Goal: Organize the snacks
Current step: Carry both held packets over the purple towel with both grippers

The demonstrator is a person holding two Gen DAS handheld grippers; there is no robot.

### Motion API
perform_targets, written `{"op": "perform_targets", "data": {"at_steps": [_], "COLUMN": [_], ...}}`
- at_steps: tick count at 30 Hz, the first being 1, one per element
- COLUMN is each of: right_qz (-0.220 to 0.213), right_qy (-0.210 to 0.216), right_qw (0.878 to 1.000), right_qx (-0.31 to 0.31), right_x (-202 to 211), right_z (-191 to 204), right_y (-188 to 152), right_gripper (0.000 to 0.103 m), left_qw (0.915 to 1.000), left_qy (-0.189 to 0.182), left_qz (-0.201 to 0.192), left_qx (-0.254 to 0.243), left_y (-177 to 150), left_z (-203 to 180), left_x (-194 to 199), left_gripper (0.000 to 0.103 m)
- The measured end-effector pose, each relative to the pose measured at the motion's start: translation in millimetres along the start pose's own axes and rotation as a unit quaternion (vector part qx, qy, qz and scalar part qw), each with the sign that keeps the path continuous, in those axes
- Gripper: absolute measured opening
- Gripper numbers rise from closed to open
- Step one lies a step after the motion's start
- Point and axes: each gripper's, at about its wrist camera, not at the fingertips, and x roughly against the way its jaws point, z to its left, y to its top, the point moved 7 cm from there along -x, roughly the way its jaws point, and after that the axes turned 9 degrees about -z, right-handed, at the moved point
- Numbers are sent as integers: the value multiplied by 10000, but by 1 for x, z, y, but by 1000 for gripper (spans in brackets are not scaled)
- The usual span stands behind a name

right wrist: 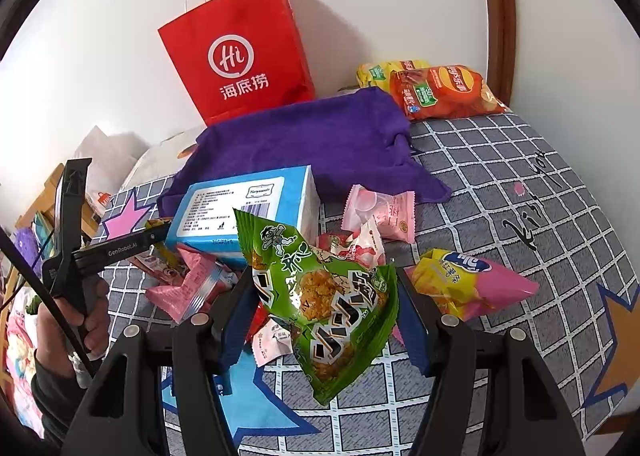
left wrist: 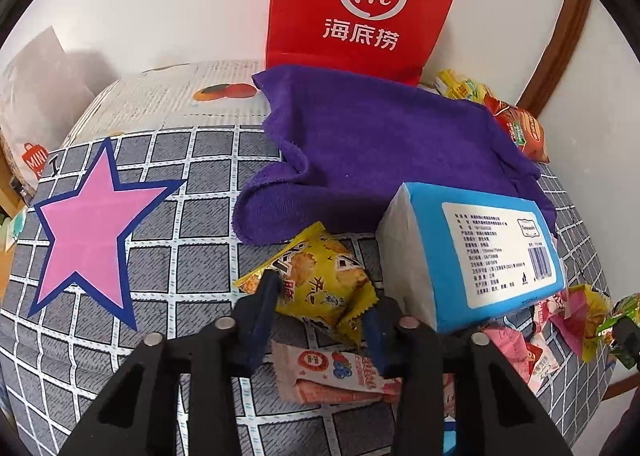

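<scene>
My left gripper [left wrist: 320,304] is shut on a yellow snack packet [left wrist: 320,280] and holds it just above the checked bedspread [left wrist: 200,184]; a pink-and-white snack packet [left wrist: 332,376] lies under it. My right gripper [right wrist: 324,296] is shut on a green snack packet [right wrist: 320,296], lifted above a heap of small pink and white packets [right wrist: 192,284]. A pink peach packet [right wrist: 380,212] and a yellow-pink packet [right wrist: 468,284] lie close by. The left gripper also shows in the right wrist view [right wrist: 156,234], at the left.
A blue tissue pack [left wrist: 480,252] [right wrist: 248,208] lies on a purple towel [left wrist: 380,144] [right wrist: 320,140]. A red paper bag [left wrist: 360,4] [right wrist: 240,56] stands against the wall. Chip bags [right wrist: 440,92] [left wrist: 520,124] lie at the back right. A pink star [left wrist: 88,224] marks the bedspread at the left.
</scene>
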Motion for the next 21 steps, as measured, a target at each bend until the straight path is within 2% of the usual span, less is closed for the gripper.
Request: {"op": "perform_targets", "data": {"at_steps": [6, 18, 21], "right_qz": [-37, -191, -246], "right_qy": [17, -45, -62], "right_qw": [10000, 9997, 9995], "right_qx": [57, 161, 180], "right_x": [4, 17, 20], "right_z": [5, 18, 21], "right_y": [2, 18, 24], "right_gripper": [64, 64, 64], "left_qw": [9999, 9991, 9987], "left_qy": [-13, -22, -212], "left_qz": [-127, -415, -457], "left_qx": [75, 77, 84], "left_y": [1, 14, 18], "left_z": [5, 7, 1], "left_x": [18, 65, 76], "left_gripper": [30, 30, 30]}}
